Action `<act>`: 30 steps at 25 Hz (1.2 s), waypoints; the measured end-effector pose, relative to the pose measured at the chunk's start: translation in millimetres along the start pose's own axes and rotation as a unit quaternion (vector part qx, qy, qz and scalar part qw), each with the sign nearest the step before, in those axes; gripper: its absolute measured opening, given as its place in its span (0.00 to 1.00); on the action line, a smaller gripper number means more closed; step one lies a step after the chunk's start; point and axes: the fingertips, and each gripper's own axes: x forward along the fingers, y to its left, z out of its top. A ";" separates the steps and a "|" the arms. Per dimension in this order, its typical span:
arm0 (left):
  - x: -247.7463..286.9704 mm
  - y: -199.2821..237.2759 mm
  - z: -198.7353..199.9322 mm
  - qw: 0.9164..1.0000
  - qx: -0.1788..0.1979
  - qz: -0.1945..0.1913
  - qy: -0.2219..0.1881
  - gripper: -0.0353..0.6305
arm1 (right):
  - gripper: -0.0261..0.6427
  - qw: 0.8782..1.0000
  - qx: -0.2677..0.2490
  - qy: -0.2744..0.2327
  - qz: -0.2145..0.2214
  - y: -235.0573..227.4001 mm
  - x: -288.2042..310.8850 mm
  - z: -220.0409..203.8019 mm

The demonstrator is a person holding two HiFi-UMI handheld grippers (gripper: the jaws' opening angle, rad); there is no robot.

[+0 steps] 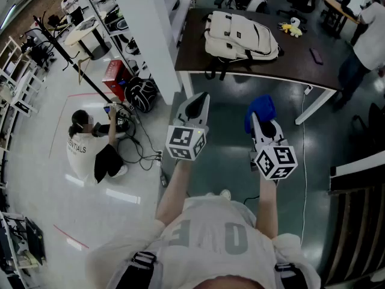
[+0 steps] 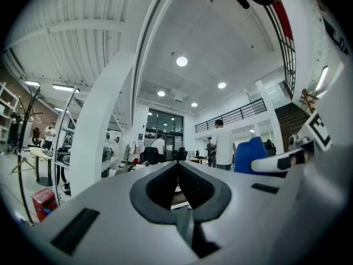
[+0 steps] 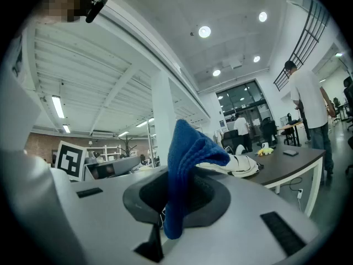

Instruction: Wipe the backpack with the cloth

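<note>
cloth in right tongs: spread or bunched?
Bunched. The blue cloth is folded over itself and pinched between the shut right tongs, its top flopping sideways.

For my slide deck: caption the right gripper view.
Right tongs clamp a blue cloth, with the white backpack on the dark table ahead.

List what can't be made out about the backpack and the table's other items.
Backpack: right gripper view, its left part hidden behind the blue cloth.
Yellow item on the table: head view, too small to identify.
Dark flat item: head view, too small to identify.
</note>
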 end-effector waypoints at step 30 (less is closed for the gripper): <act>113.0 87.5 -103.1 0.995 -0.037 0.077 0.045 0.06 | 0.10 0.994 0.016 0.076 0.077 -79.0 163.0 -73.8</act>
